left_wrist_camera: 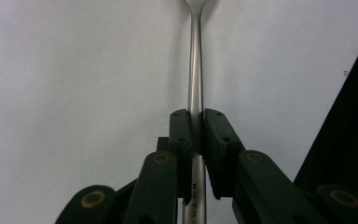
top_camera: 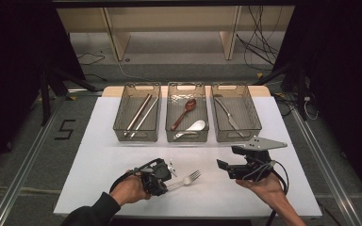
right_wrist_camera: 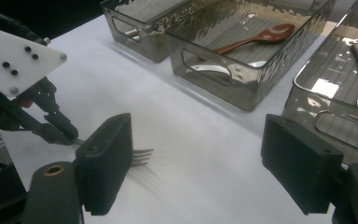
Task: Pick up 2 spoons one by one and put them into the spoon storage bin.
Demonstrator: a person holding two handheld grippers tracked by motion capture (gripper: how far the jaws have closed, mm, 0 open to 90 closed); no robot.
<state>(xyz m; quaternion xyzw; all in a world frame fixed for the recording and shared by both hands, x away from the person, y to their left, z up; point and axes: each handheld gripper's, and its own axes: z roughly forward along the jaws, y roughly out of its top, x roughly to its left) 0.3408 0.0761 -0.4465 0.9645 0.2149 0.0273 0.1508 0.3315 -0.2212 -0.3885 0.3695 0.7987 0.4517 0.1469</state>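
A silver fork (top_camera: 189,178) lies on the white mat near the front edge, tines pointing right and away. My left gripper (top_camera: 170,184) is shut on its handle. In the left gripper view the two pads (left_wrist_camera: 182,128) press on the handle and the fork (left_wrist_camera: 195,60) runs straight ahead. My right gripper (top_camera: 227,158) hovers to the right of the fork, open, nothing between its jaws. The right gripper view looks past its wide-apart pads (right_wrist_camera: 107,158) at the fork tines (right_wrist_camera: 142,157) and the left gripper (right_wrist_camera: 67,136).
Three smoky clear trays stand in a row at the back of the white mat (top_camera: 99,155). The left tray (top_camera: 118,117) holds metal chopsticks (top_camera: 139,112), the middle tray (top_camera: 169,117) a red-brown spoon (top_camera: 187,109) and a white spoon (top_camera: 193,127), the right tray (top_camera: 254,117) a knife (top_camera: 227,114).
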